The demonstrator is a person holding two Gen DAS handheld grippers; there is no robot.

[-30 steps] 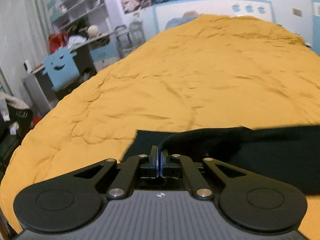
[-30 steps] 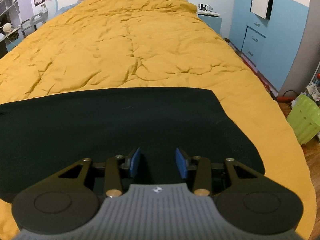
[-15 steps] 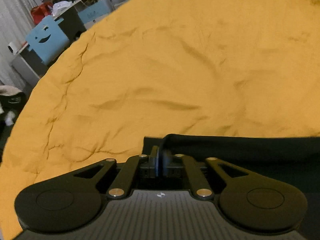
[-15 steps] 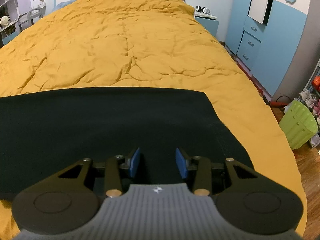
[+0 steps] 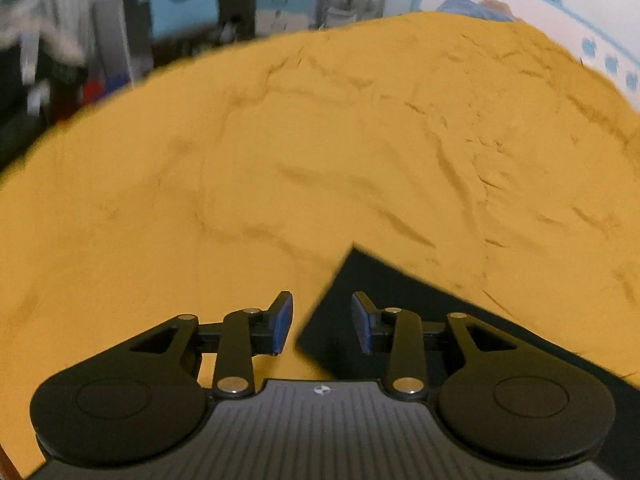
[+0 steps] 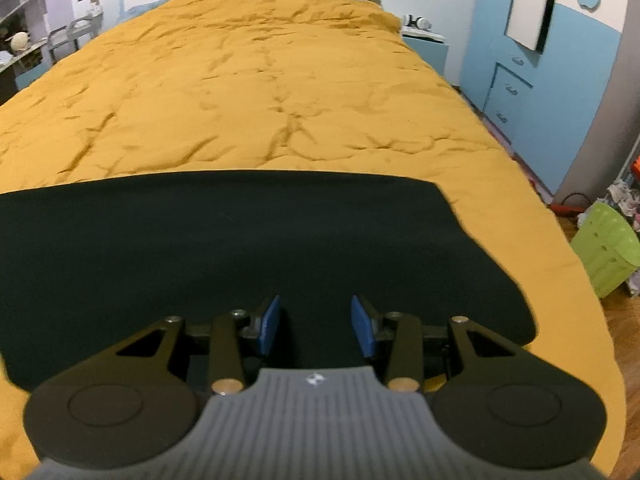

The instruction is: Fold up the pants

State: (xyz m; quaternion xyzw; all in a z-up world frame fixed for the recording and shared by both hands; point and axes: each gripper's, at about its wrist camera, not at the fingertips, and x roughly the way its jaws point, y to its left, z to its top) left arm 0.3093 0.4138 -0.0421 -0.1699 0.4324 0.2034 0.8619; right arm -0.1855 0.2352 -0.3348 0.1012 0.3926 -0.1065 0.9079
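My jaws stand apart on both sides, nothing between them: the left gripper [image 5: 322,322] hangs over the near left corner of the pants [image 6: 256,248], and the right gripper [image 6: 315,326] sits above the dark cloth near its right end. The pants lie flat on the yellow bedcover [image 6: 256,92], a broad black band at the near end of the bed, its long axis running across from my left to my right. In the left wrist view the corner of the cloth [image 5: 352,248] points away from me and its left edge slants down between the two left fingers, so that one blue pad [image 5: 283,322] is over bare bedcover and the other over cloth. That, I judge, is what the next fold turns on: the left end is at my left jaws, the right end curves off just beyond my right jaws, and the length between them is what must be doubled over. Each end is nearer its own hand. The left view is blurred.
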